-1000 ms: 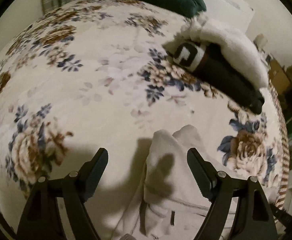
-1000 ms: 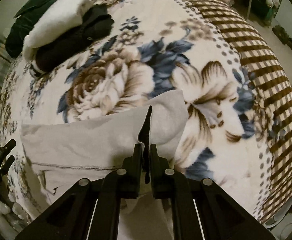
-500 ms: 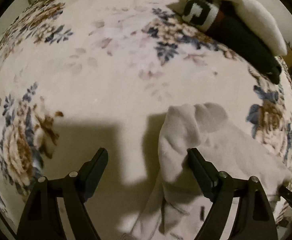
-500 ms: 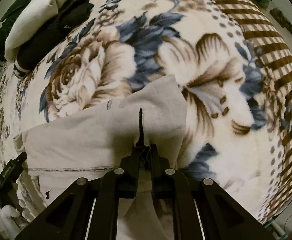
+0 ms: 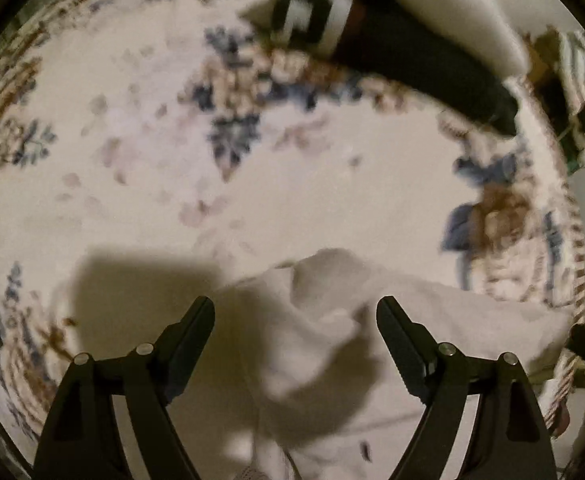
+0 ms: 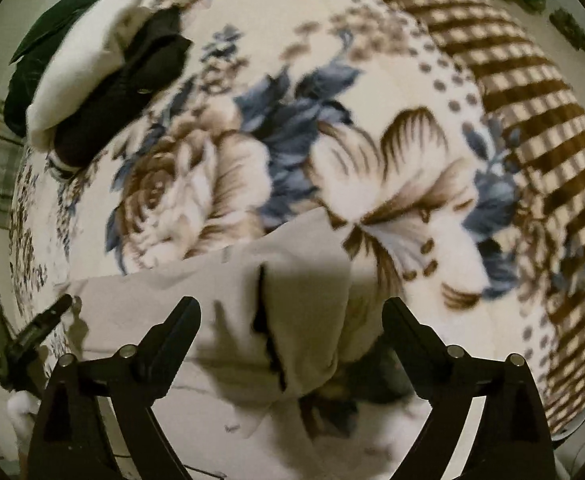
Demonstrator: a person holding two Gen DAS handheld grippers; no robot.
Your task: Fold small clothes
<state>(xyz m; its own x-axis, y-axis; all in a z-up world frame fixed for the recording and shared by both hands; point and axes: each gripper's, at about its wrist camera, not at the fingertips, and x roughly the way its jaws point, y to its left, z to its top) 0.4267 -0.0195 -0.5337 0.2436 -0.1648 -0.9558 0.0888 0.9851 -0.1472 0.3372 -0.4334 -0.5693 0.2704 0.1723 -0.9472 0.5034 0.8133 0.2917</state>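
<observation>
Right gripper (image 6: 291, 312) was clamped on the pale garment (image 6: 292, 320) 0.5 s ago; now its jaws stand wide apart w/ nothing pinched, cloth dropped back onto the floral blanket (image 6: 372, 160). Left gripper (image 5: 295, 312) jaws were spread before and are spread now, but the bunched end of the garment (image 5: 324, 320) has shifted from beside its right finger to between both fingers.

Garment lies flat-ish below and between the fingers of each gripper, a raised crease running straight ahead btwn the right fingers. Long axis looks to run crosswise to the right gripper's fingers, from left finger side out past the right finger; in left view it stretches toward the right finger and beyond, lumpy end pointing fwd. Blur makes edges approx.

Step, I'd say: one fold just laid down, regrasp pending. Next move prob needs left to close on the bunched end, right to take the far edge, then bring it across. Folded stack (image 6: 104, 80) sits far ahead, left of the fingers.
</observation>
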